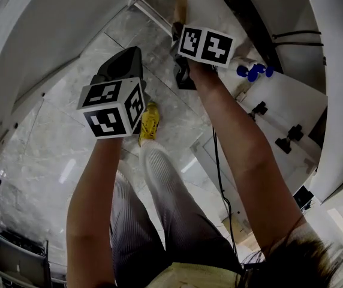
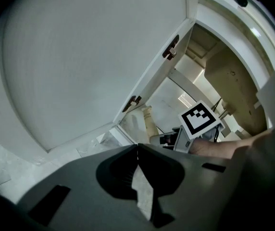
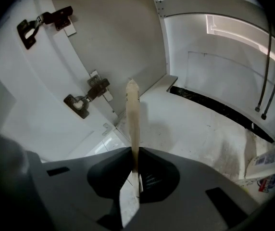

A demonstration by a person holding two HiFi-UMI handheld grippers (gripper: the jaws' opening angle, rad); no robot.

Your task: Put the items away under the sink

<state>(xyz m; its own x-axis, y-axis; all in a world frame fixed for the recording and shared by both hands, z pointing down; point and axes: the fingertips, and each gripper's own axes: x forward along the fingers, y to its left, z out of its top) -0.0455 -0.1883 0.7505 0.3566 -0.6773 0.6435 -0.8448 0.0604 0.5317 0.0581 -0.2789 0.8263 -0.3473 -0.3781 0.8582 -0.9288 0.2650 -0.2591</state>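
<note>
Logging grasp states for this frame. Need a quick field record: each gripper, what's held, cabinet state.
left gripper: jaws together, nothing between them
right gripper: jaws shut on thin beige packet, seen edge-on, pointed into the cabinet
cabinet door: open, hinges showing
cabinet floor: white, stained
white-and-blue package: on the cabinet floor, at the right edge of the right gripper view
hoses: two, hanging at the back right

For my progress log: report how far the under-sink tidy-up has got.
Done: cabinet door open, a labelled package already on the cabinet floor. In hand: the right hand-held gripper clamps a thin beige item above that floor; the left hand-held gripper is shut, empty. Left: set the item down.
</note>
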